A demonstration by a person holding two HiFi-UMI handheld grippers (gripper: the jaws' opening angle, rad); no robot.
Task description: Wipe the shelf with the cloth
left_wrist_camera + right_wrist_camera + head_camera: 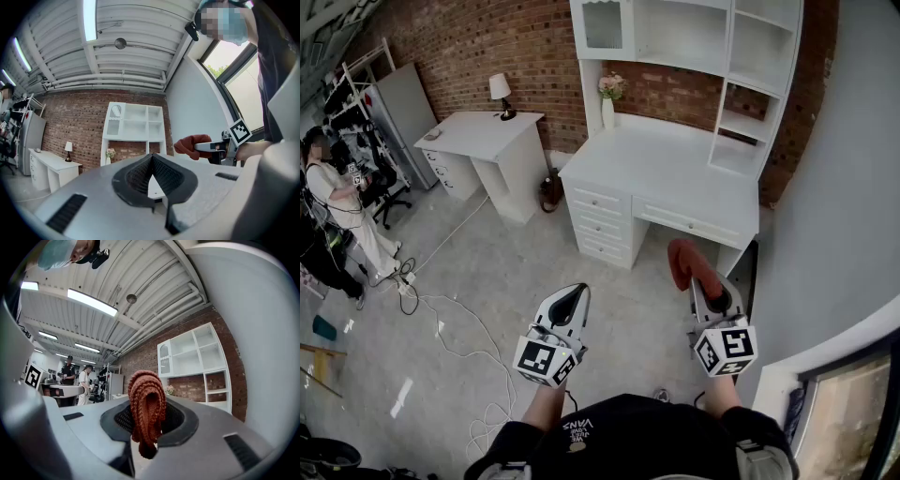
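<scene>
A white shelf unit (694, 37) stands on a white desk (666, 169) against the brick wall, some way ahead of me. My right gripper (698, 281) is shut on a folded rust-red knitted cloth (682, 260), which sticks out past its tips and droops. In the right gripper view the cloth (146, 399) fills the gap between the jaws, with the shelf unit (192, 352) beyond. My left gripper (578, 292) is held level beside it with tips together and nothing in it. The left gripper view shows the shelf unit (133, 124) and the cloth (190, 145) at the right.
A vase of flowers (610, 94) stands on the desk's back left corner. A second white desk (483, 131) with a lamp (501, 94) is to the left. Cables (450, 319) trail over the grey floor. A person (337, 202) stands far left. A grey wall (853, 187) bounds the right.
</scene>
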